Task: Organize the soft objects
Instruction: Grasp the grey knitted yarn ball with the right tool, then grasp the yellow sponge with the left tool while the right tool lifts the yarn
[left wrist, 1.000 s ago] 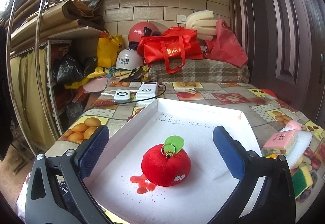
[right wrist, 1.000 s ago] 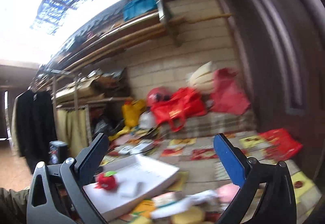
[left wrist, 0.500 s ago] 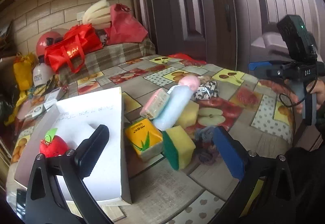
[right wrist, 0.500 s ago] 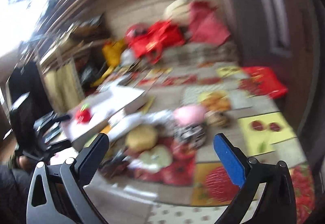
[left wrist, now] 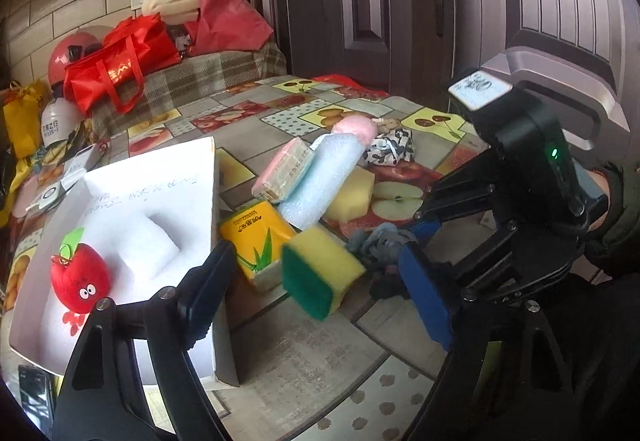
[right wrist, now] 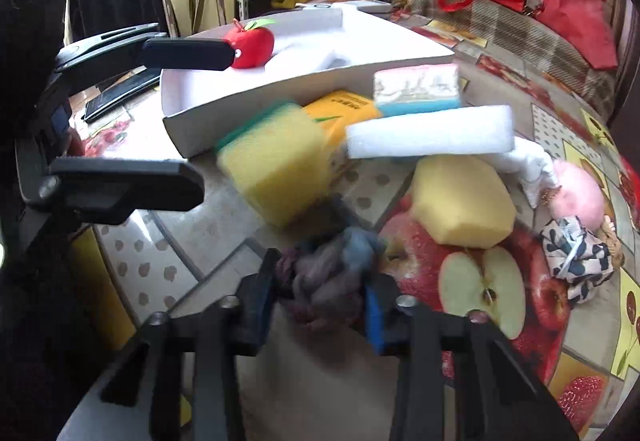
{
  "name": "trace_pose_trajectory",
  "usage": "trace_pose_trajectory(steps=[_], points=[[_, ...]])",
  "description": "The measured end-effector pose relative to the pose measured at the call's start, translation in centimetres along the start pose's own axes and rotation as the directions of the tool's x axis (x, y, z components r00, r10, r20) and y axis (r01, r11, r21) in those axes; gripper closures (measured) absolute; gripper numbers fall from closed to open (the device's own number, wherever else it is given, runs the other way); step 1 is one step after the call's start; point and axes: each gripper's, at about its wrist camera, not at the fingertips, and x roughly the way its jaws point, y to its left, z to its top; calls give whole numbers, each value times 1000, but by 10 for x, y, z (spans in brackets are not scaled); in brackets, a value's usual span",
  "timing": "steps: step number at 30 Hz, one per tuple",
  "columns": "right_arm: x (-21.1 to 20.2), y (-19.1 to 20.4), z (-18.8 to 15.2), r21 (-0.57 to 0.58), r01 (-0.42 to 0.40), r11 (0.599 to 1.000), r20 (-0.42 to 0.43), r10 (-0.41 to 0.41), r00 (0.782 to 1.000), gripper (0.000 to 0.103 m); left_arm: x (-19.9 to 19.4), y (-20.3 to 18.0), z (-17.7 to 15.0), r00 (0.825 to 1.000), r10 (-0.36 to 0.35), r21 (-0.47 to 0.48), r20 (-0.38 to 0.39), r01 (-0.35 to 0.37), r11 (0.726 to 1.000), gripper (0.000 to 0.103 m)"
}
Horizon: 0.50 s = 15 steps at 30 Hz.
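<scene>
A yellow sponge with a green scouring face (left wrist: 320,273) lies on the table between the jaws of my left gripper (left wrist: 316,269). Those jaws are closing, and neither pad touches the sponge. My right gripper (right wrist: 324,277) points down at a grey-blue cloth wad (right wrist: 328,281). Its jaws are closing and both pads press on the wad. In the left wrist view the right gripper (left wrist: 404,237) comes in from the right onto the cloth wad (left wrist: 380,241). A red apple plush (left wrist: 78,277) lies in the white box (left wrist: 212,201).
Behind the sponge are piled a yellow tissue pack (left wrist: 256,229), a pink tissue pack (left wrist: 286,169), a pale blue foam block (left wrist: 324,177), a plain yellow sponge (left wrist: 352,193), a pink plush (left wrist: 356,125) and a black-and-white cloth (left wrist: 390,149). Red bags (left wrist: 120,57) stand at the back.
The left view has swung from the box to the pile, and its jaws have narrowed around the sponge. The right gripper has dropped to the table and closed on the cloth wad.
</scene>
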Motion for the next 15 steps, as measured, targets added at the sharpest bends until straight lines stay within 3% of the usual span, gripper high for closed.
trace_pose_trajectory(steps=[2,7,9,12,15], points=[[-11,-8,-6,24,22,999,31,-23,999,72,7,-2,1,999,-8,6,-34,8,1000,23],[-38,-66,-21,284,110,953,138,-154,978,72,28,-1,7,995,19,-13,-100,-20,1000,23],[-48,-82,-29,377,82,923,188,-162,969,72,25,-2,7,996,29,-6,-80,-30,1000,23],[-51,-85,-34,419,40,907,209,-140,968,72,22,-2,5,995,45,-1,-84,-45,999,23],[-51,-84,-31,424,28,905,206,-127,970,72,22,-5,3,995,-11,12,-96,12,1000,23]])
